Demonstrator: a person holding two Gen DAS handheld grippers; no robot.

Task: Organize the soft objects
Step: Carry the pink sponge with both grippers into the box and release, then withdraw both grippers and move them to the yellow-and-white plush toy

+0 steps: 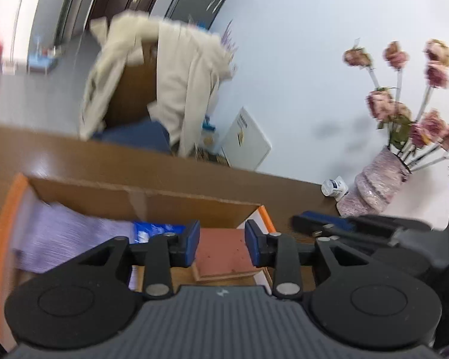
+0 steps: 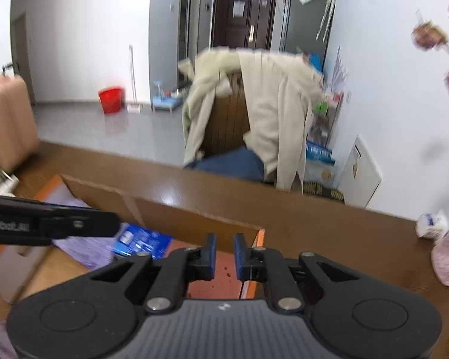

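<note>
An open cardboard box (image 1: pixel 152 202) with orange-edged flaps sits on the brown table. Inside lie a lilac cloth (image 1: pixel 71 236), a blue packet (image 1: pixel 155 230) and a reddish-brown sponge block (image 1: pixel 223 252). My left gripper (image 1: pixel 222 243) is open above the sponge, jaws apart and empty. My right gripper (image 2: pixel 224 252) hovers over the same sponge (image 2: pixel 221 284) with its jaws slightly apart, holding nothing. The box (image 2: pixel 176 209), cloth (image 2: pixel 86 248) and packet (image 2: pixel 143 240) also show in the right wrist view. The left gripper's side crosses that view at the left.
A pink vase (image 1: pixel 377 185) of dried flowers and a small white bottle (image 1: pixel 333 187) stand on the table at the right. Behind the table, a chair draped with a cream coat (image 2: pixel 272 113). A red bucket (image 2: pixel 110 98) stands on the floor.
</note>
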